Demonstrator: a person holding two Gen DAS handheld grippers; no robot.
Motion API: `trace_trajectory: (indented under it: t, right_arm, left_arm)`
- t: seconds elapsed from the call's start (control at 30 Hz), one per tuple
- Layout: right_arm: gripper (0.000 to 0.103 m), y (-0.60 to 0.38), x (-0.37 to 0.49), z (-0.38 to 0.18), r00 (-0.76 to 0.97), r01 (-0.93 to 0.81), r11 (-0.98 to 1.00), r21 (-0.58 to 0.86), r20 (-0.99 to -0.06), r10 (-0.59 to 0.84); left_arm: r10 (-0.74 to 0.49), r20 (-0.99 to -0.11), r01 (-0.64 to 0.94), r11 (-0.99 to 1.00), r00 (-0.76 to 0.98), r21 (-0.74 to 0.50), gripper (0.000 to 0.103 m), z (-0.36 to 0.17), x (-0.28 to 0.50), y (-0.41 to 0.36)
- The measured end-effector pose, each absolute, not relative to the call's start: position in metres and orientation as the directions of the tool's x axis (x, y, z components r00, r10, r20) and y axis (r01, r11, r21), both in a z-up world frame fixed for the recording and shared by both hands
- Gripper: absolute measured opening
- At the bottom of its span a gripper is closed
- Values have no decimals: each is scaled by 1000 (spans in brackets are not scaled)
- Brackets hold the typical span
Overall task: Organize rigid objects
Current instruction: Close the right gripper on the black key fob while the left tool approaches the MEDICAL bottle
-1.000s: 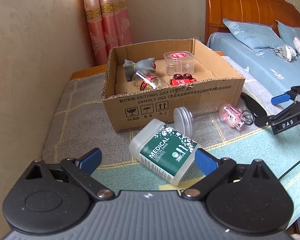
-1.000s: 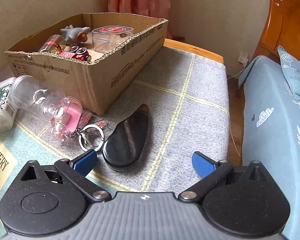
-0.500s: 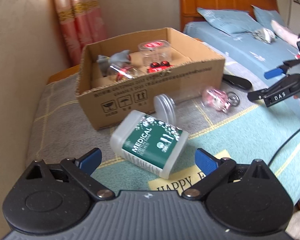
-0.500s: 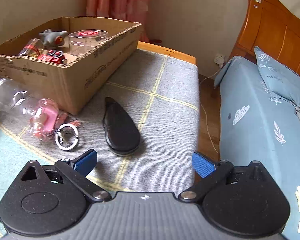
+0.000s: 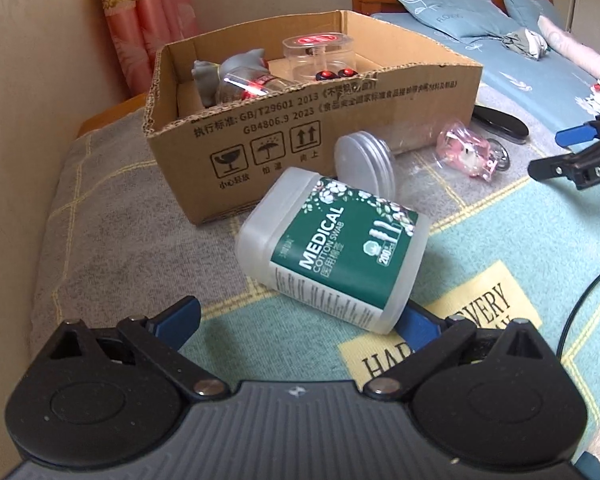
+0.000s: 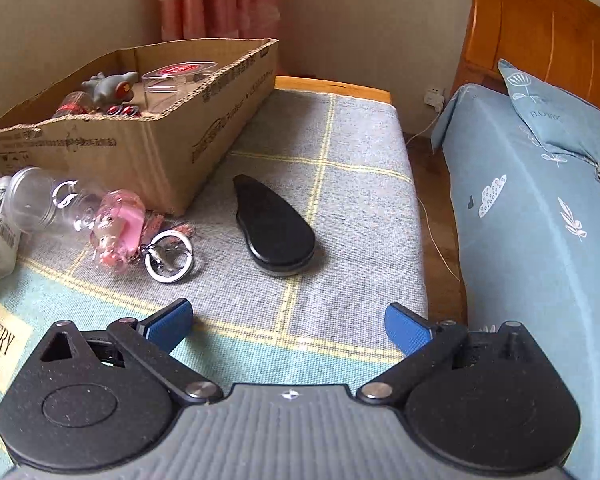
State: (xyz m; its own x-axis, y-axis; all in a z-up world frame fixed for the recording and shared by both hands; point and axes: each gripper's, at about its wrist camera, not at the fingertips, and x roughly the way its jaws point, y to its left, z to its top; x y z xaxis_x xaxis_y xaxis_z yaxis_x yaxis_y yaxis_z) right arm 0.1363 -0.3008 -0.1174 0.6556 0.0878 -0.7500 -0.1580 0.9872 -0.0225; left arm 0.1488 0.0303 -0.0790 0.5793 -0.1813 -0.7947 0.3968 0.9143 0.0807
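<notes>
Low over the blanket-covered counter (image 5: 100,208), the left claw (image 5: 300,320) sits released, its blue fingers (image 5: 178,316) spread wide, level and pointing toward the cardboard box (image 5: 312,128). Between those fingers lies the cotton swab container (image 5: 332,256), tipped on its side with its green label up; its near corner covers most of the right-hand finger, so whether that pad touches it cannot be told. Just behind it a clear jar (image 5: 366,160) lies on its side against the box front, its body hard to make out beyond the lid. Inside the box stand a grey figurine (image 5: 228,72), a clear round case (image 5: 318,54) with a red top, and some small red pieces half hidden by the box wall. Further right on the counter rest a pink keychain (image 5: 470,148) and a black oval case (image 5: 500,124), the latter partly cut off by the box corner. At the right edge of the left view the right claw (image 5: 568,152) comes in from the side, only partly in frame. In its own view the right claw (image 6: 288,324) is likewise released, fingers wide apart, held level above the counter and grasping nothing, with the black oval case (image 6: 276,228) ahead between the finger lines and well apart from them, the pink keychain (image 6: 120,228) and its metal ring (image 6: 168,256) off to the left. A bed (image 6: 540,220) in blue sheets fills the right side.
</notes>
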Motion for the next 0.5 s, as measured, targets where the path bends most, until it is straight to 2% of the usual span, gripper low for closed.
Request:
trace_trajectory:
  t: [0.33, 0.4, 0.5]
  right_arm:
    - [103, -304, 165, -119, 686, -37, 996, -76, -727, -30]
    - [102, -303, 167, -119, 693, -62, 994, -91, -720, -23]
    - [93, -296, 173, -117, 705, -172, 978, -120, -709, 37]
  left_arm:
    - [-209, -776, 487, 862, 595, 141, 102, -76, 156, 15]
    - [-209, -771, 501, 850, 602, 161, 102, -74, 157, 11]
    - [-219, -768, 517, 840, 602, 166, 102, -73, 158, 8]
